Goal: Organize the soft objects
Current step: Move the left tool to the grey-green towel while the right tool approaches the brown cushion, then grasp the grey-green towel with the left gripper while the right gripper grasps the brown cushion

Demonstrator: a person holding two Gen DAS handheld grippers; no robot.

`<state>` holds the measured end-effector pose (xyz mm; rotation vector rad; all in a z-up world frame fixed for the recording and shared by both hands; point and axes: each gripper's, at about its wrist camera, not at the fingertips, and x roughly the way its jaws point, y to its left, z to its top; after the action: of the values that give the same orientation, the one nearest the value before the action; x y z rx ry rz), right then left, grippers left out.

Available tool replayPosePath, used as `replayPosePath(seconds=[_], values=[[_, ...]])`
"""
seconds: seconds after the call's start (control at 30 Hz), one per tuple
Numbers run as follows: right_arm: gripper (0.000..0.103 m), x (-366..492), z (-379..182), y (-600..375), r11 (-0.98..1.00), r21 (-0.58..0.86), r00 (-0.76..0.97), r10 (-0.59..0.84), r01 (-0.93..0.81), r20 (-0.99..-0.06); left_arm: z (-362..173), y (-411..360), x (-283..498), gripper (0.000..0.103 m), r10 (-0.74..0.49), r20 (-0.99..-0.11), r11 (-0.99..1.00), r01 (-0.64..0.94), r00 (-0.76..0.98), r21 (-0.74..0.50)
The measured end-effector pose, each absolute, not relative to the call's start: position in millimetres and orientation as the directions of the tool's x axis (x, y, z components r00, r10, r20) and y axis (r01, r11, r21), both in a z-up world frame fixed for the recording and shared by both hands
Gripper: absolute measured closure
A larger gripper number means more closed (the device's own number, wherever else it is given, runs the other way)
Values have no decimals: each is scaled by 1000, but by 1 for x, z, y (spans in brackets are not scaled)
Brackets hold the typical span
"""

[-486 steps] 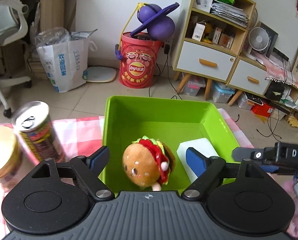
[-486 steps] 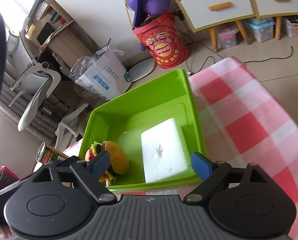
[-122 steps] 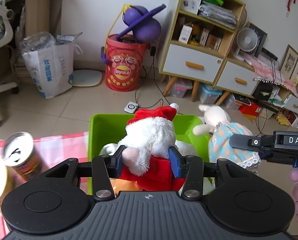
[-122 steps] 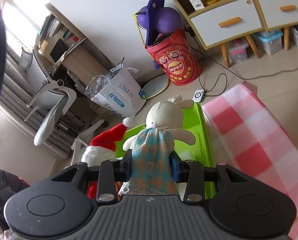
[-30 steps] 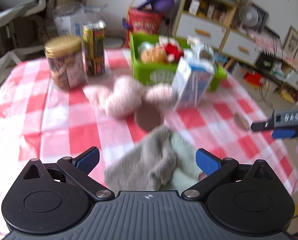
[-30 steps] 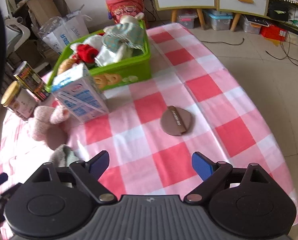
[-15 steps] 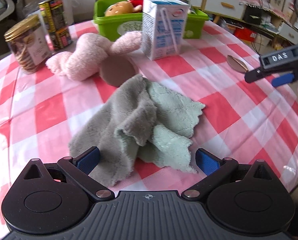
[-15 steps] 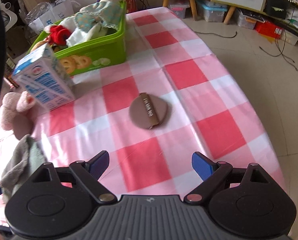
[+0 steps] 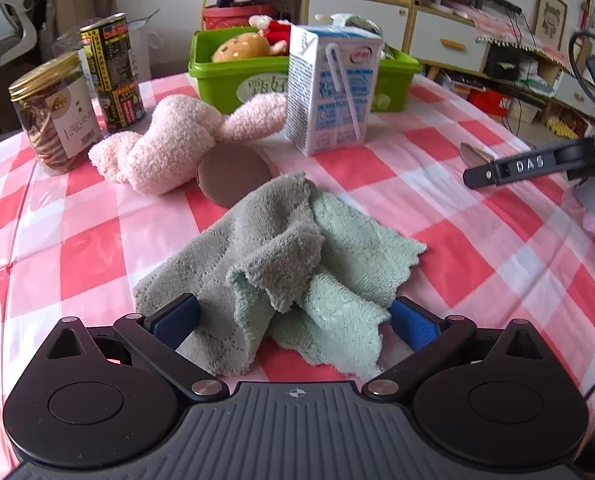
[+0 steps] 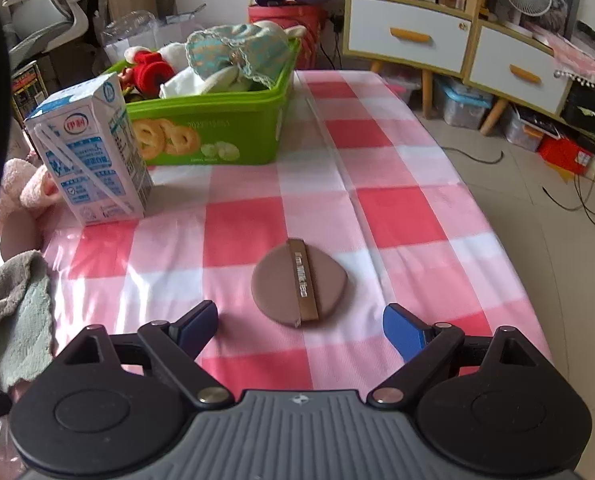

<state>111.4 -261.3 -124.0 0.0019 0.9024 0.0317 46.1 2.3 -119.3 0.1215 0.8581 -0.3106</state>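
Pick-up step: the left gripper (image 9: 293, 316) has its fingers wide around the crumpled towel (image 9: 281, 264), lower centre; the right gripper (image 10: 299, 322), fingers wide, frames the brown puff (image 10: 299, 282). Next, I judge: close, carry to the green bin (image 10: 217, 128), upper left.

Right gripper (image 10: 299, 322) jaws stand wide apart over the checked cloth (image 10: 397, 208), with a brown puff (image 10: 297, 282) lying just ahead between them, a milk carton (image 10: 91, 152) upright before the filled green bin (image 10: 217, 136), and a towel (image 10: 13, 312) at left.
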Motion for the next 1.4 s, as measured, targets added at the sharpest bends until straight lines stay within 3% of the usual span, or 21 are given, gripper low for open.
replayPosePath(seconds=[0.23, 0.33, 0.5, 0.8, 0.9, 1.4], values=[[41, 122, -127, -263, 1000, 20, 641, 25, -15, -767, -119, 0, 52, 6, -214, -729, 956, 292, 650, -20], [53, 125, -126, -263, 1000, 15, 652, 21, -15, -758, -119, 0, 57, 11, -210, -731, 960, 278, 650, -29], [75, 125, -123, -261, 1000, 19, 656, 31, -24, -754, -118, 0, 60, 28, -199, -732, 964, 263, 652, -27], [78, 121, -119, -261, 998, 45, 652, 57, -35, -756, -111, 8, 66, 76, -198, -736, 970, 235, 647, -55], [78, 120, -116, -262, 997, 77, 644, 76, -27, -761, -108, 11, 67, 86, -212, -736, 969, 234, 643, -74], [80, 120, -102, -269, 954, 298, 580, 226, 30, -783, -87, 17, 70, 92, -269, -722, 962, 219, 637, -165]])
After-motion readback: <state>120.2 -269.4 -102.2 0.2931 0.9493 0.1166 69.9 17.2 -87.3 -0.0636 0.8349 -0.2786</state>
